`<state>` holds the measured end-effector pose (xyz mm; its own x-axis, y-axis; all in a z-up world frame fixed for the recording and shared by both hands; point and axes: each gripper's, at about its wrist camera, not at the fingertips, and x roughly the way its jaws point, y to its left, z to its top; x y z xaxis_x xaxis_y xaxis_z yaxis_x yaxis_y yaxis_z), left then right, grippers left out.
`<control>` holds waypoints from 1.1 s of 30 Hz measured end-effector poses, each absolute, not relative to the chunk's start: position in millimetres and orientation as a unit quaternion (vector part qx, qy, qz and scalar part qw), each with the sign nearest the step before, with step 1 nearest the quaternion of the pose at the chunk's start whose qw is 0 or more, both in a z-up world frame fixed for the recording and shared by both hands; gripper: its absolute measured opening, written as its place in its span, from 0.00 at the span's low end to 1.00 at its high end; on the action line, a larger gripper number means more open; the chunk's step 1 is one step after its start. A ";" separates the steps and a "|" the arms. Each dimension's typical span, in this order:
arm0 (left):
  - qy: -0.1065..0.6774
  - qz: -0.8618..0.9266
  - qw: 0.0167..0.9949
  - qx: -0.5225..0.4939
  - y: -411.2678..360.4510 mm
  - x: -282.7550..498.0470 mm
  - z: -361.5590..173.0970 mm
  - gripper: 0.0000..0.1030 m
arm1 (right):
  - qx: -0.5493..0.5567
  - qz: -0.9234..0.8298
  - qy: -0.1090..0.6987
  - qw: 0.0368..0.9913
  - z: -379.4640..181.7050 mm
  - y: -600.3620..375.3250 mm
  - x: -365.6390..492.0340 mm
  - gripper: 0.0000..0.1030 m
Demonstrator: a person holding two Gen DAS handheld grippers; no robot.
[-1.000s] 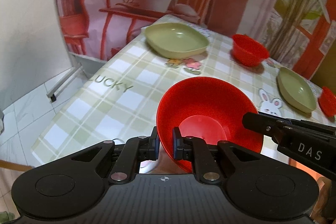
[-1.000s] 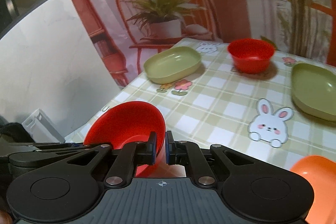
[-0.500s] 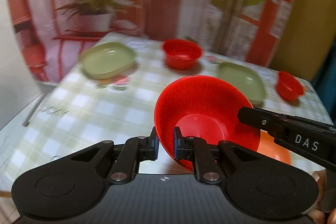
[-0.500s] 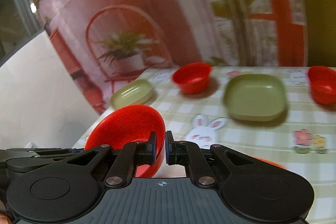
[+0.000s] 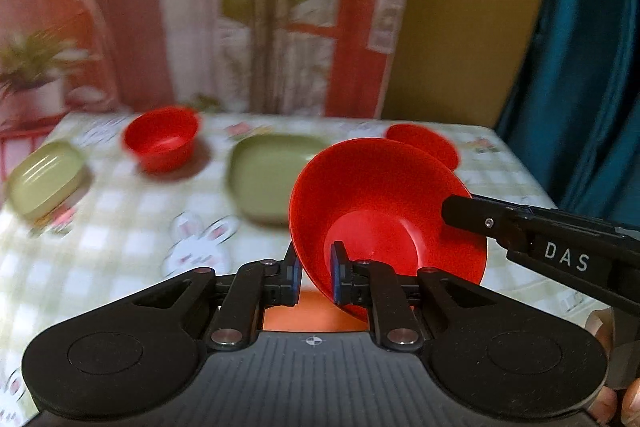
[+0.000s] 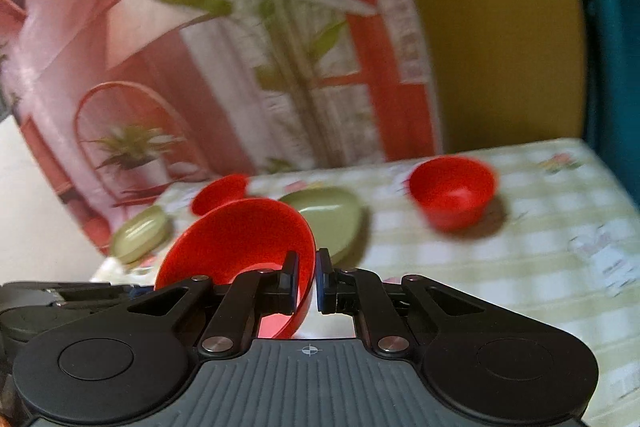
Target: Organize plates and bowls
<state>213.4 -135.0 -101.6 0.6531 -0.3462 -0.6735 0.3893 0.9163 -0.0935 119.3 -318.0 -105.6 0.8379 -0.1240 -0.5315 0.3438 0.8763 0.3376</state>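
Here, the left tool point(image 5: 316, 277) is gripping the near rim of a red bowl point(image 5: 384, 211), one finger lying inside the bowl and the other outside, so that the wall is pinched between the blue pads; the bowl is being held tilted above the bench point(image 5: 120, 227), its opening facing toward the camera. The right tool point(image 6: 307, 279) is clamping the opposite rim of the same bowl point(image 6: 236, 239), with its left finger inside and its right finger outside, and in the left wrist view its black body point(image 5: 560, 243), marked with white letters, is reaching in from the right edge. A fingertip of the person point(image 5: 628, 399) is showing at the lower right corner of that view. On the checked bench cloth, two further red bowls are sitting upright, one at the left point(image 5: 162, 139) and one partly hidden behind the held bowl point(image 5: 424, 143). A green plate point(image 5: 272, 175) is lying between them, and a second green plate point(image 5: 44, 179) is lying near the left edge of the bench. An orange dish point(image 5: 312, 311) is showing beneath the left tool's fingers, mostly hidden. Rabbit pictures point(image 5: 200, 243) are decorating the cloth. Behind the bench, a printed backdrop point(image 6: 240, 47) with plants and a red chair is hanging, blurred.
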 end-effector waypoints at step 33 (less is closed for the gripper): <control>0.370 -0.278 0.884 0.065 -280.1 314.7 -122.0 0.16 | 0.240 -0.212 0.254 0.912 -140.5 -480.1 148.7 0.08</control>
<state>314.7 -280.1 -122.0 0.5712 -0.4431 -0.6909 0.5389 0.8374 -0.0915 148.7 -480.1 -140.5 0.7806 -0.2649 -0.5662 0.5093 0.7947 0.3303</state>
